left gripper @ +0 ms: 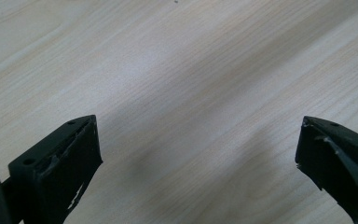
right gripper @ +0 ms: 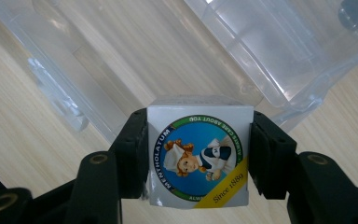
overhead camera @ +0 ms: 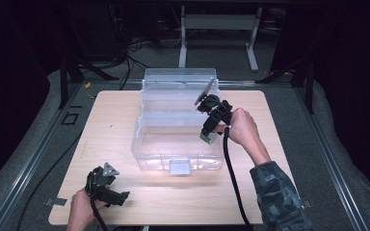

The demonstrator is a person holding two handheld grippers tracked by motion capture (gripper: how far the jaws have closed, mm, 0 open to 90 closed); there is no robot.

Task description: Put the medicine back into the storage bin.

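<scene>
A clear plastic storage box (overhead camera: 178, 139) stands open in the middle of the wooden table (overhead camera: 125, 197), its lid (overhead camera: 180, 79) tilted up at the back. My right gripper (overhead camera: 208, 137) hangs over the box's right rim, shut on a small white Mentholatum box (right gripper: 198, 156) with a round blue label; both jaws press on its sides. Below it lie the clear box's wall (right gripper: 74, 88) and inner tray (right gripper: 279, 51). My left gripper (overhead camera: 120, 198) rests low near the table's front left, open, with bare wood between its jaws (left gripper: 198, 154).
The table's front edge runs just below the left hand (overhead camera: 79, 211). A cable (overhead camera: 233, 183) trails from the right gripper across the table's right part. Grey padding and metal rails (overhead camera: 33, 154) surround the table; a white frame (overhead camera: 219, 29) stands behind it.
</scene>
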